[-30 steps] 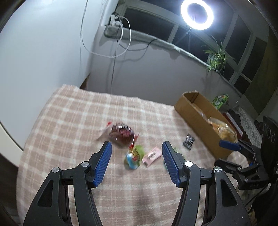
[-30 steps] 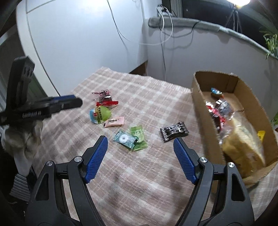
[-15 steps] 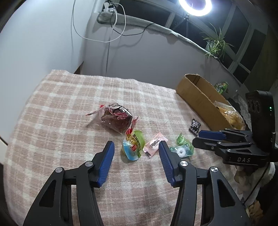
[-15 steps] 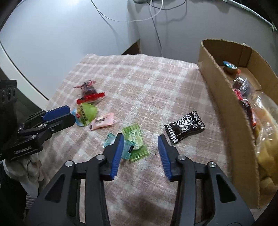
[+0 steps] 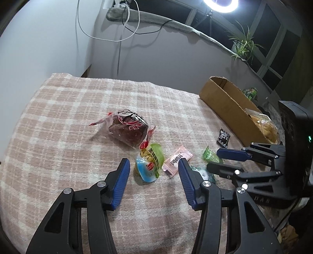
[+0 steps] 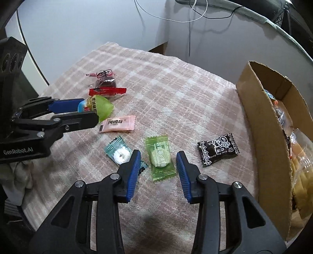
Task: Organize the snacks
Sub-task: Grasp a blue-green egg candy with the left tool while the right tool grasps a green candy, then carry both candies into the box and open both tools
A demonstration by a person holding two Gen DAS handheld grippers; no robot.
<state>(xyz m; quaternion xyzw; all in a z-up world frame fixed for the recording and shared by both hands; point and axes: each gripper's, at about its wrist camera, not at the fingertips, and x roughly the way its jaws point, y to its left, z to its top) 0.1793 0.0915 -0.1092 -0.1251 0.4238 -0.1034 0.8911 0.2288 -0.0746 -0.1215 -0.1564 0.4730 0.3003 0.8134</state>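
Note:
My left gripper (image 5: 153, 162) is open and straddles a jelly cup with a green lid (image 5: 149, 164) without touching it. My right gripper (image 6: 158, 154) is open, jaws narrow, with a green candy (image 6: 160, 156) lying between its pads, untouched. A teal mint (image 6: 118, 153) lies partly under its left finger. On the cloth also lie a pink sachet (image 6: 118, 124), a black candy (image 6: 218, 149) and a wrapped brown cake (image 5: 128, 130). A cardboard box (image 6: 262, 121) on the right holds several snacks.
A pink checked cloth (image 5: 68, 121) covers the table, which ends at a white wall behind and drops off on the left. Cables (image 5: 119, 39) hang on the wall. A ring light (image 5: 221, 4) and a plant (image 5: 244, 45) stand by the window.
Both grippers came down closer to the snacks and narrowed their jaws, the right one much more. The right one shifted over the green candy, and the left now straddles the jelly cup.

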